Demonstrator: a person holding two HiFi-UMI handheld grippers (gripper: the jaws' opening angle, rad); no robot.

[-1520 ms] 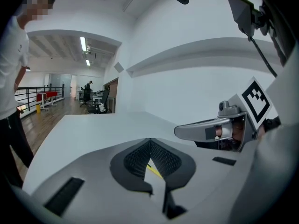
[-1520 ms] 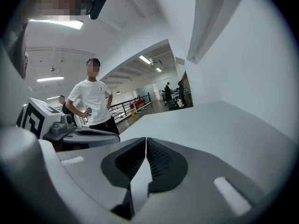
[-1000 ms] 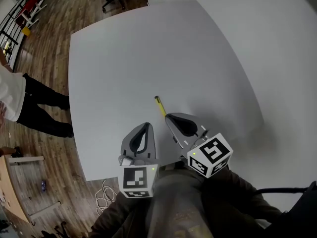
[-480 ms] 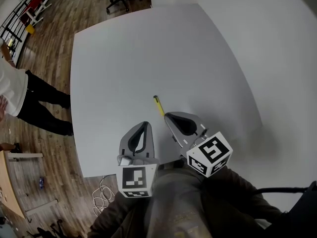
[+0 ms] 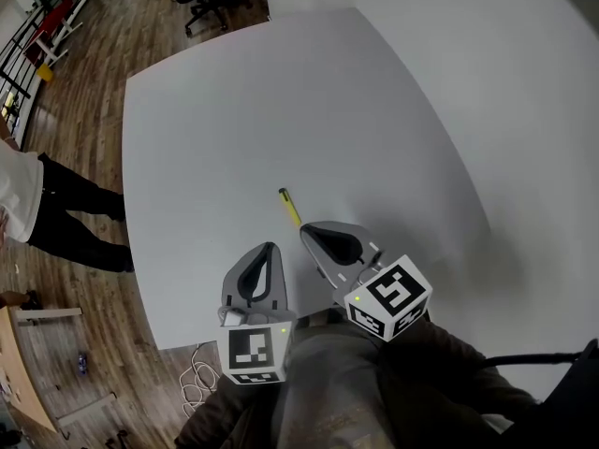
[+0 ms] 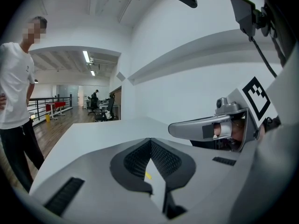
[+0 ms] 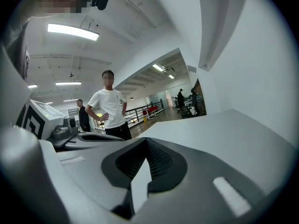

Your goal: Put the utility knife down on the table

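The slim yellow utility knife (image 5: 290, 207) lies flat on the broad, pale grey table (image 5: 281, 101), lengthwise away from the person. It sits well inside the table's edges, a sensible resting place since it cannot slip off there. Just behind the knife's near end sits the tip of the grey right gripper (image 5: 305, 231), so close that I cannot tell whether they touch. The right gripper view shows its jaws (image 7: 146, 142) closed tip to tip, with only the ribbed dark pads (image 7: 159, 158) and nothing yellow between them, so it grips nothing. The grey left gripper (image 5: 270, 248) hangs near the knife, to its left and nearer the person, apparently kept aside so as not to disturb it. Its jaws (image 6: 150, 141) also meet at the tip. A speck of yellow shows through the slit lower down in the left gripper view, which I take to be the knife on the table beyond rather than anything clamped. Judged from this, the putting-down looks done, and both grippers are probably held low and pointed at the knife only because they are not yet drawn away. Far left of the knife, a bystander in a white T-shirt and dark trousers (image 5: 33, 204) stands on the wooden floor (image 5: 94, 82).
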